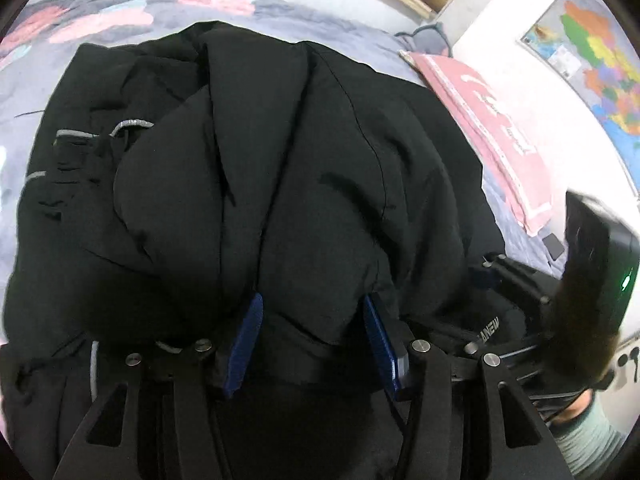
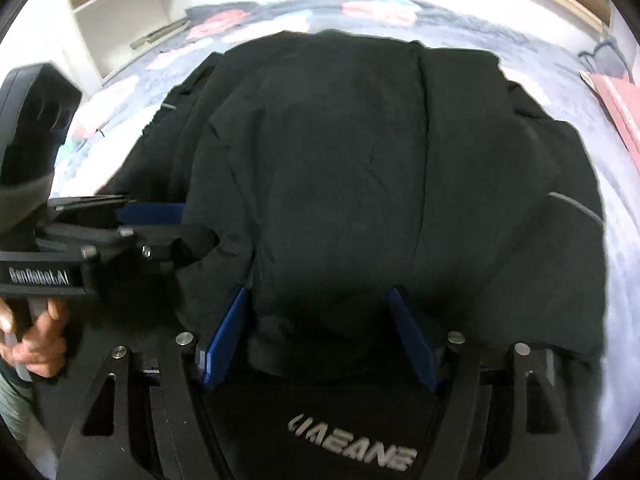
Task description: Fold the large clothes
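A bulky black padded jacket lies folded over itself on a bed, with grey reflective trim and a grey logo near its closest edge. My left gripper has its blue pads pressed on a thick fold of the jacket that fills the gap. My right gripper grips a second thick fold of the same edge in the same way. Each gripper shows in the other's view: the right gripper at the right side, the left gripper at the left side, both at the jacket's edge.
The bed has a grey-blue floral cover. A folded pink cloth lies to the jacket's right. A map hangs on the wall; white shelves stand at the far left. A person's hand holds the left gripper's handle.
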The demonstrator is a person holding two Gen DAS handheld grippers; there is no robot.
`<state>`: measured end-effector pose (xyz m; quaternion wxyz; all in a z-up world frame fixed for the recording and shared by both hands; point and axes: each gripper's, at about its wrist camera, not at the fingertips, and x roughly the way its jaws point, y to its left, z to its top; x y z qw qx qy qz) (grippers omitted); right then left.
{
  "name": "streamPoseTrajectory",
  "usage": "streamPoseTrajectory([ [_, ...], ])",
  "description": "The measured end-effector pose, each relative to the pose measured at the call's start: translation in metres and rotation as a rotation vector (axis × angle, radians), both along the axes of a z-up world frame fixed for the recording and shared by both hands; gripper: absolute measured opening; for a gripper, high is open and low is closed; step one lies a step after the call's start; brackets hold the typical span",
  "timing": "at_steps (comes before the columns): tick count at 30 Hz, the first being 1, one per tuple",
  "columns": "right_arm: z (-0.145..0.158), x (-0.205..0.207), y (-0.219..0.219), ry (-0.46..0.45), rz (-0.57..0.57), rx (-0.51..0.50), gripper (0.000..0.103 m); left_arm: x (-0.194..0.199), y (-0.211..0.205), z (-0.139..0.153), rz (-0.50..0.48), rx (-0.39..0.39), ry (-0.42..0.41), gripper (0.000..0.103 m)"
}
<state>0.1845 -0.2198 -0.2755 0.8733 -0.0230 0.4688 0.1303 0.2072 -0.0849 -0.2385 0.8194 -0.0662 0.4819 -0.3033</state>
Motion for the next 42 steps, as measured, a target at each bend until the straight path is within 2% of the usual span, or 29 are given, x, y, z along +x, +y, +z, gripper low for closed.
streamPoseTrajectory([
  [3, -0.006, -0.016, -0.003, -0.122, 0.012, 0.026, 0.079, -0.012, 0.002, -0.002, -0.003, -0.041, -0.075, 0.053],
  [5, -0.009, -0.020, -0.006, -0.135, 0.006, 0.052, 0.079, -0.019, 0.006, -0.005, 0.008, -0.076, -0.084, 0.053],
  [9, -0.009, -0.020, -0.004, -0.141, 0.005, 0.026, 0.079, -0.027, 0.004, -0.007, 0.008, -0.052, -0.092, 0.053],
  [12, -0.010, -0.018, -0.010, -0.122, -0.006, 0.044, 0.080, -0.028, 0.007, -0.003, 0.015, -0.053, -0.080, 0.054],
  [15, -0.012, -0.025, -0.014, -0.069, -0.036, 0.091, 0.082, -0.045, 0.015, 0.003, 0.015, -0.069, -0.050, 0.054],
  [18, -0.022, -0.045, -0.016, 0.032, -0.063, 0.111, 0.093, -0.074, 0.027, 0.006, 0.017, -0.029, -0.055, 0.054],
  [24, -0.010, -0.098, -0.006, -0.027, -0.101, 0.009, 0.093, -0.131, 0.071, 0.019, 0.082, -0.021, -0.087, 0.054],
  [31, 0.009, -0.135, -0.031, -0.037, -0.180, 0.150, 0.093, -0.183, 0.147, 0.033, 0.237, 0.011, -0.124, 0.054],
  [34, 0.019, -0.148, -0.052, -0.055, -0.235, 0.163, 0.093, -0.199, 0.183, 0.037, 0.308, 0.023, -0.134, 0.058],
  [35, 0.024, -0.155, -0.062, -0.067, -0.261, 0.163, 0.093, -0.205, 0.200, 0.038, 0.348, 0.020, -0.126, 0.061],
  [38, 0.034, -0.169, -0.087, -0.088, -0.338, 0.140, 0.092, -0.209, 0.230, 0.034, 0.422, 0.017, -0.110, 0.061],
  [40, 0.038, -0.177, -0.107, -0.087, -0.386, 0.106, 0.084, -0.209, 0.250, 0.023, 0.468, 0.001, -0.055, 0.061],
  [42, 0.042, -0.186, -0.130, -0.076, -0.417, 0.084, 0.080, -0.208, 0.261, 0.013, 0.457, -0.053, -0.004, 0.061],
])
